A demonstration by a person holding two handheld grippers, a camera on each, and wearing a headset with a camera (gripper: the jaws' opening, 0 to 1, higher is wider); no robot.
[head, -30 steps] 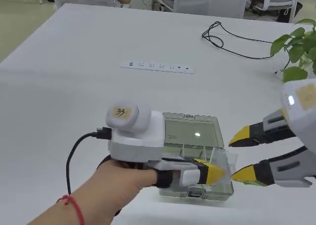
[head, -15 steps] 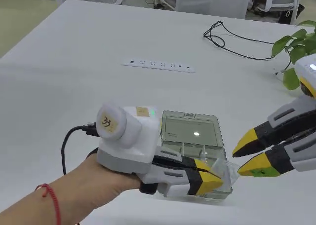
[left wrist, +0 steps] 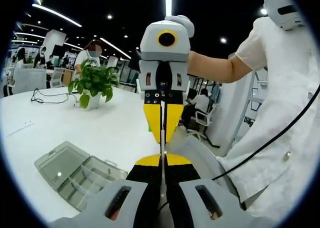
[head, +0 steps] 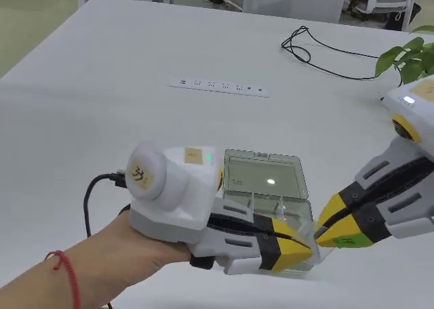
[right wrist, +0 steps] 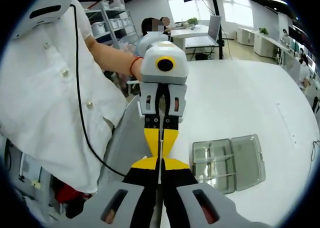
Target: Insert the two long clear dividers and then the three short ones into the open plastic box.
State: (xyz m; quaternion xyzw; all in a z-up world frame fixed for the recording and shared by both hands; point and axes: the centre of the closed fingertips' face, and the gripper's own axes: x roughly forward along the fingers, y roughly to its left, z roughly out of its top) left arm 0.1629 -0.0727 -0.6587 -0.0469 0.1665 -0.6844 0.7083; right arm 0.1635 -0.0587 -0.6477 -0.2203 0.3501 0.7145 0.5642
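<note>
A power strip (head: pixel 218 87), a black cable (head: pixel 319 48) and a potted plant (head: pixel 407 55) are seen on the white table (head: pixel 102 119), well beyond both grippers. The left gripper (head: pixel 304 246) and the right gripper (head: pixel 321 232) are clenched, tip to tip, on one thin clear divider (left wrist: pixel 161 148) held edge-on between them. The open plastic box (head: pixel 264 177) is partly hidden under the left gripper's jaws, just below the divider.

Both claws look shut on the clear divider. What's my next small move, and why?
Probably shift the clear divider a little sideways, over the open tray of the plastic box, before lowering. The left claw and right claw meet tip to tip, both shut on it, at the box's front right corner rather than above a slot.
</note>
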